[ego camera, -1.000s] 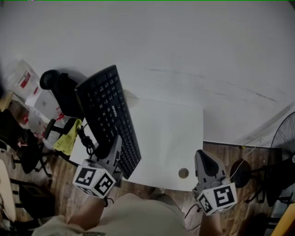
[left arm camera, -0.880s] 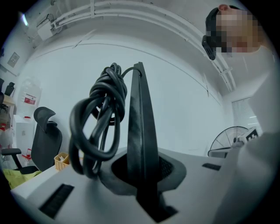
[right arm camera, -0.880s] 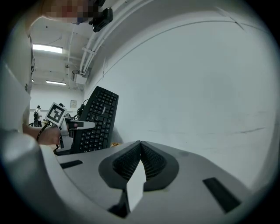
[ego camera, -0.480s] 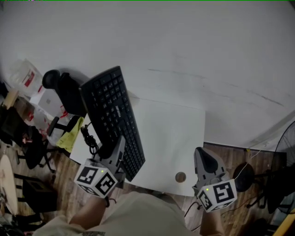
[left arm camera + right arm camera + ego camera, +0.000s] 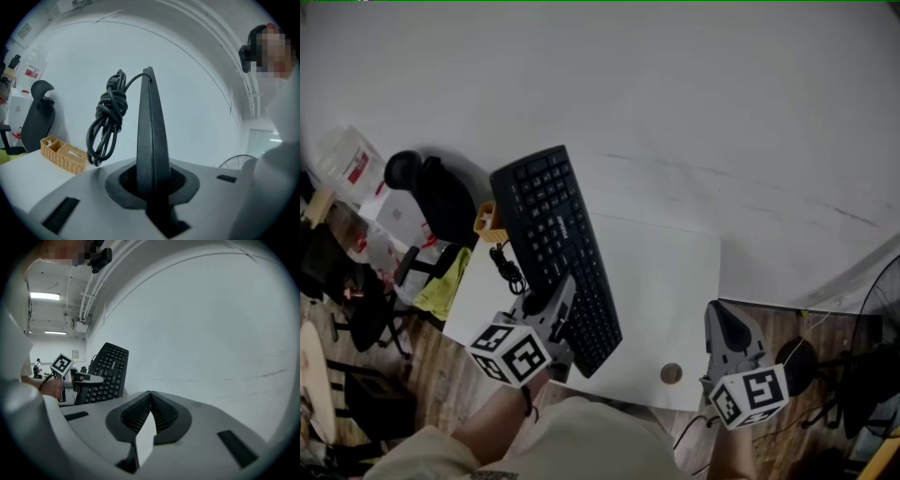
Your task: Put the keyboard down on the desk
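Observation:
A black keyboard [image 5: 558,234] hangs in the air over the left part of the white desk [image 5: 666,272], tilted up. My left gripper [image 5: 553,307] is shut on its near short end. In the left gripper view the keyboard [image 5: 150,136] shows edge-on between the jaws, with its coiled black cable [image 5: 107,117] dangling at its left. The right gripper view shows the keyboard [image 5: 105,373] key side up at the left, with the left gripper [image 5: 86,379] clamped on it. My right gripper [image 5: 720,317] hovers at the desk's near right corner, shut with nothing in it.
A wicker basket [image 5: 487,220] sits on the desk's far left corner. Left of the desk stands a black office chair [image 5: 441,197] among bags and boxes. A round grommet [image 5: 671,374] marks the desk's near edge. A fan [image 5: 879,300] stands at the right. A white wall rises behind.
My left gripper has carried the keyboard to the right, further over the desk, and the basket has come into sight. The right gripper has hardly moved.

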Available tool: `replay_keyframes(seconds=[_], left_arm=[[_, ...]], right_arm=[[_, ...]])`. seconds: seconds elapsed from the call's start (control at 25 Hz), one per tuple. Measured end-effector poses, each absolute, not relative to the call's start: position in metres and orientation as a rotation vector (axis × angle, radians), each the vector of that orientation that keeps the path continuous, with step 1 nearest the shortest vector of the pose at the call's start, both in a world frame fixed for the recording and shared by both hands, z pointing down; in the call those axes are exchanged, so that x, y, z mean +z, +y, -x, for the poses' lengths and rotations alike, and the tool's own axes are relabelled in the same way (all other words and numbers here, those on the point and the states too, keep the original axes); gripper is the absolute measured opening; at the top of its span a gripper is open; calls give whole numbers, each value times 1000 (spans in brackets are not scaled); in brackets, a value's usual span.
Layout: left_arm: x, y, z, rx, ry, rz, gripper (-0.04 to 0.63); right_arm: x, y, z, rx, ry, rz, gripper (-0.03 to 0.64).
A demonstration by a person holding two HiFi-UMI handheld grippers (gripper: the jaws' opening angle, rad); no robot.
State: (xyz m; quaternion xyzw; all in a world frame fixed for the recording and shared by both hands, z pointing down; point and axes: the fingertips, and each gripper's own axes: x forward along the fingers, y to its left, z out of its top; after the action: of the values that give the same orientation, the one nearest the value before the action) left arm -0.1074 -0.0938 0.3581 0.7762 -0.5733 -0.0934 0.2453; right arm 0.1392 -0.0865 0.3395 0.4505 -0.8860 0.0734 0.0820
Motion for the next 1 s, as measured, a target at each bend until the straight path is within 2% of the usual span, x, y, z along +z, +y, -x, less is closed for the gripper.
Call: replay_keyframes(seconds=[0.44,1.0], left_arm=[[439,-160,101,-318,-1390,-1893,78],[592,-214,67,-418,-1179,-1558,78]], right_arm=[[379,-123,-122,362,-2591,-1351,26],[448,-152,-104,549,-2478,-1283,25]])
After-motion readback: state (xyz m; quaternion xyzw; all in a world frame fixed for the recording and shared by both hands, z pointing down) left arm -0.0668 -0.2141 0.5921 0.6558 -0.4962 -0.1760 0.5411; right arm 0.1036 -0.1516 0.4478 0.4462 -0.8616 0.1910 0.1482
